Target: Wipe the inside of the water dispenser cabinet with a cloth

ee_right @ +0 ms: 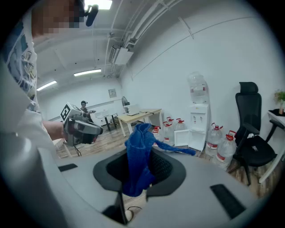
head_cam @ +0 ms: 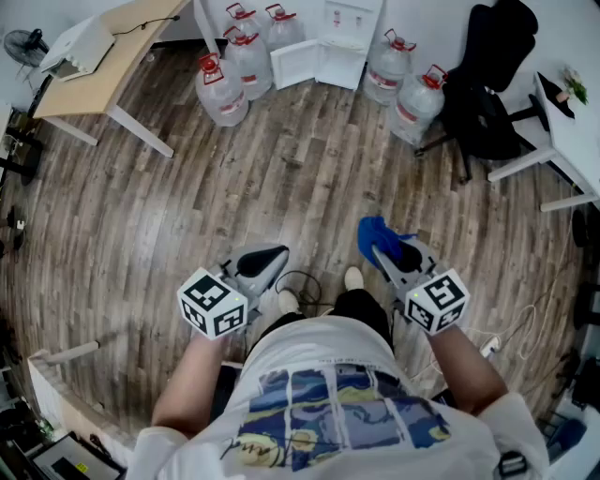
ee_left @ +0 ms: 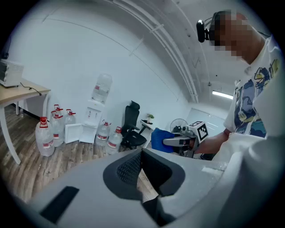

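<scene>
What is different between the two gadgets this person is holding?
The right gripper is clamped on a blue cloth that sticks out past its jaws, while the left gripper is shut with nothing in it. In the head view, the left gripper angles inward to the right and the right gripper angles inward to the left. Both are grey, carry a cube with square markers, and are held far from the water dispenser.

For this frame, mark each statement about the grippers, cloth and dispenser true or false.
1. The right gripper is shut on a blue cloth. True.
2. The left gripper holds a cloth too. False: its jaws are together with nothing between them.
3. The water dispenser has its cabinet door open. True.
4. The cloth touches the cabinet's inside. False: it is held far from the dispenser, across the wooden floor.
</scene>
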Action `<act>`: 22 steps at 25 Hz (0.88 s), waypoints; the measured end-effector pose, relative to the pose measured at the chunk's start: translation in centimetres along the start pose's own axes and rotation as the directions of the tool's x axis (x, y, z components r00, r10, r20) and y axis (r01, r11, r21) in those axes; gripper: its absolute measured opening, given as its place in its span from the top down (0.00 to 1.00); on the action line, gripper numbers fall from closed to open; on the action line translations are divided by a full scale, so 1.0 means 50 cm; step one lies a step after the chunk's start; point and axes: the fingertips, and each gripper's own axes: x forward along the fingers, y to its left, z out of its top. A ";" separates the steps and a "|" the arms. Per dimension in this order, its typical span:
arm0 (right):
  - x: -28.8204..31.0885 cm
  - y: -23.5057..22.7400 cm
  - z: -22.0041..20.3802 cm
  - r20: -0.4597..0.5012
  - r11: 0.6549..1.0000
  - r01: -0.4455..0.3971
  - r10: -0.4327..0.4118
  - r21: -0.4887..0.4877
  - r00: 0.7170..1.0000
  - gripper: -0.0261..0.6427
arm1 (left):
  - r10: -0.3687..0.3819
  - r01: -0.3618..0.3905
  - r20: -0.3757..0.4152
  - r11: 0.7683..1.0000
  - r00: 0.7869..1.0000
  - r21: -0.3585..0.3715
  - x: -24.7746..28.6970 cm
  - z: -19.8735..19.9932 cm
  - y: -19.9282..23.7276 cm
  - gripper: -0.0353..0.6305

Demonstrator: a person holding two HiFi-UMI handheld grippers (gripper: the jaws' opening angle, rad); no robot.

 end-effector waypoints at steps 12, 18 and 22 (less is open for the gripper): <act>0.091 -0.026 -0.001 -0.046 0.998 0.055 -0.055 0.012 0.997 0.83 | 0.008 -0.008 -0.047 1.000 0.999 0.001 0.022 0.009 0.120 0.94; 0.174 -0.215 0.056 -0.028 0.995 0.074 -0.072 0.067 0.997 0.83 | -0.005 0.010 -0.116 0.999 0.993 0.045 0.174 0.120 0.201 0.94; 0.243 -0.351 0.105 -0.004 0.993 0.087 -0.087 0.083 0.996 0.83 | -0.014 0.026 -0.142 0.996 0.990 0.083 0.285 0.201 0.274 0.94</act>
